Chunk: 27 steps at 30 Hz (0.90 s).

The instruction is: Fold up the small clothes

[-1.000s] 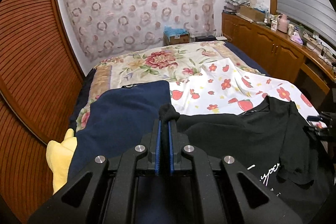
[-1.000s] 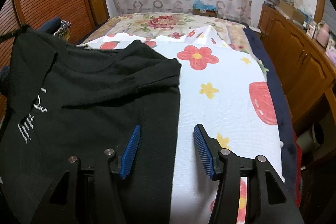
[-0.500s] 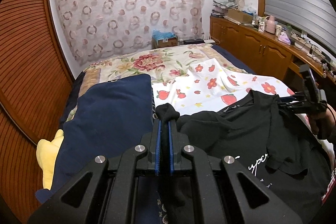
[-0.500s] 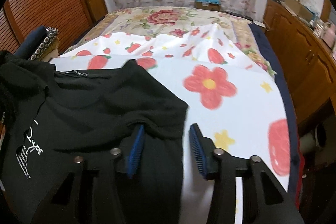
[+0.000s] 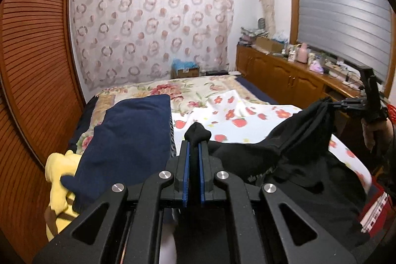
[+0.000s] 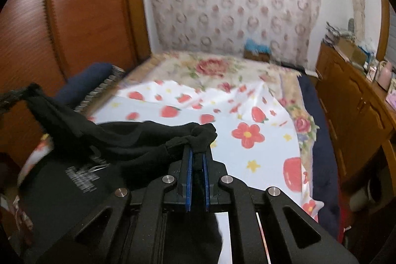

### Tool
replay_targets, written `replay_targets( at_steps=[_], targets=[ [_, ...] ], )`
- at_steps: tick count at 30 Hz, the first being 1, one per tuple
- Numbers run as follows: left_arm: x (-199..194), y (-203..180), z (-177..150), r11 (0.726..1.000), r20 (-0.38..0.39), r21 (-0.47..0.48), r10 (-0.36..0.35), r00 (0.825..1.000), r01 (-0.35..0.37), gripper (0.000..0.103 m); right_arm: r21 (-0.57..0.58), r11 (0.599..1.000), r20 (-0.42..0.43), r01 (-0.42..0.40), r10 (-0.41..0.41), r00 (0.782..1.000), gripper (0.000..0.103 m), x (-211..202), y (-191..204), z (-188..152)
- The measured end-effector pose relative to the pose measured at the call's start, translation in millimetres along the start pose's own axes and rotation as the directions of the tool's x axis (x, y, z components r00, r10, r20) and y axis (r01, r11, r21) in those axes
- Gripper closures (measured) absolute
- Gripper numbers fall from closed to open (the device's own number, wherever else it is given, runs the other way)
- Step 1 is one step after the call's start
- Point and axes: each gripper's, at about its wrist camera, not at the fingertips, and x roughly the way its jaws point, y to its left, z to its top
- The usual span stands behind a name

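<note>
1. Left wrist view: the left claw (image 5: 193,149) is clenched on a bunched corner of the soft black cotton T-shirt (image 5: 292,155), a knob of cloth poking out above its blue ribbed pads.
2. The shirt hangs stretched between both claws above the bed; the right claw (image 5: 333,103) pinches its far corner at the picture's right edge.
3. Right wrist view: the right claw (image 6: 197,152) is closed on a rolled black fold. A second ago its jaws stood wide apart over the shirt lying flat.
4. White lettering on the shirt (image 6: 81,177) is crumpled and blurred, unreadable.
5. Beneath lies a smooth white sheet printed with red flowers and strawberries (image 6: 250,115).
6. To the left lie a folded navy garment (image 5: 128,132) and a yellow plush toy (image 5: 58,172).
7. A wooden cabinet surface (image 5: 292,76) lines the right wall.
</note>
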Motion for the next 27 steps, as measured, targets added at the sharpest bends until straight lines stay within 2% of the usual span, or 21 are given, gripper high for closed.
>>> replay_targets(
  at_steps=[2,5,10,14,18,21,27],
  targets=[
    [-18,-3,-13,1.000,0.005,-0.010,-0.016,1.000,0.016,0.096,-0.016,1.000,0.027,0.022,-0.022,0.999,0.096,-32,8,-17],
    [-39,-10,-28,0.999,0.007,-0.025,-0.032,0.999,0.032,0.096,-0.022,1.000,0.043,-0.014,0.015,0.999,0.096,-73,20,-44],
    [-69,-21,-49,0.998,0.034,-0.036,-0.051,0.998,0.052,0.096,-0.005,0.998,0.030,-0.058,0.058,0.998,0.096,-113,25,-82],
    [-91,-25,-65,0.998,0.035,-0.036,-0.045,0.998,0.046,0.096,0.007,0.997,0.009,-0.075,0.075,0.997,0.096,-143,26,-104],
    [-102,-27,-81,0.999,-0.003,-0.043,-0.006,1.000,0.006,0.096,0.024,0.994,-0.017,-0.108,0.108,0.994,0.096,-167,28,-110],
    [-105,-27,-96,0.999,-0.029,-0.050,0.007,1.000,-0.008,0.096,0.028,0.993,-0.054,-0.117,0.118,0.992,0.096,-174,34,-117],
    [-87,-19,-138,0.996,-0.149,-0.084,0.001,0.989,-0.013,0.096,0.022,0.994,-0.149,-0.103,0.105,0.983,0.096,-153,40,-135]
  ],
)
